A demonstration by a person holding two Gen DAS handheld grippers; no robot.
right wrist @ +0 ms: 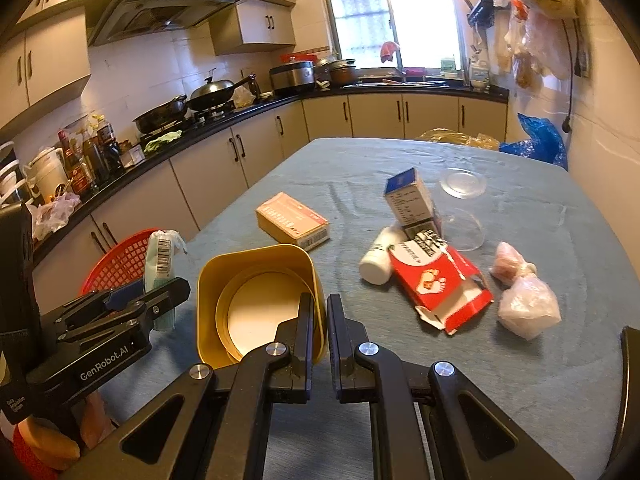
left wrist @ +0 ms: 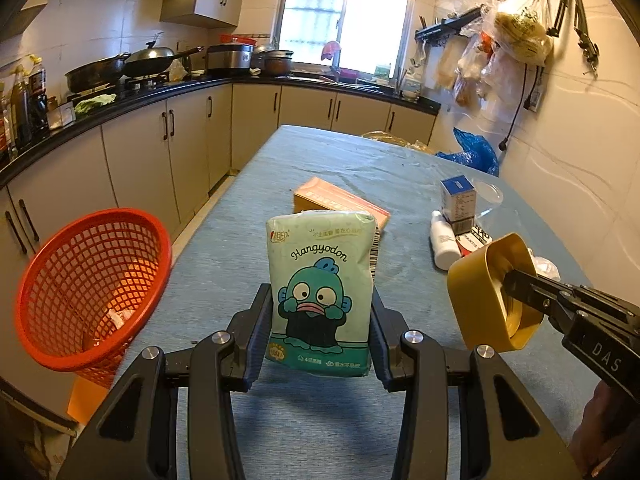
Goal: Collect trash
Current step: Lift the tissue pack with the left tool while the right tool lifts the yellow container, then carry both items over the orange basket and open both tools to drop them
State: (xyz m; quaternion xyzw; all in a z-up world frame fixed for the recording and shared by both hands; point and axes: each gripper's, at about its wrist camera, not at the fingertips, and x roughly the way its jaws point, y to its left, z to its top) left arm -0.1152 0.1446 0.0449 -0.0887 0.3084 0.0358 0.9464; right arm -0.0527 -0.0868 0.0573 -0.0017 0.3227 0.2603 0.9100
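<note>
My left gripper is shut on a green tissue pack with a cartoon fish, held upright above the blue table; the pack also shows in the right wrist view. My right gripper is shut on the rim of a gold square tin, held above the table; the tin shows in the left wrist view at the right. A red mesh basket stands off the table's left edge, some scraps inside; its rim shows behind the left gripper.
On the table lie an orange box, a white bottle, a red carton, a blue-and-white box, a clear plastic cup and pink bags. Kitchen counters run along the left and back.
</note>
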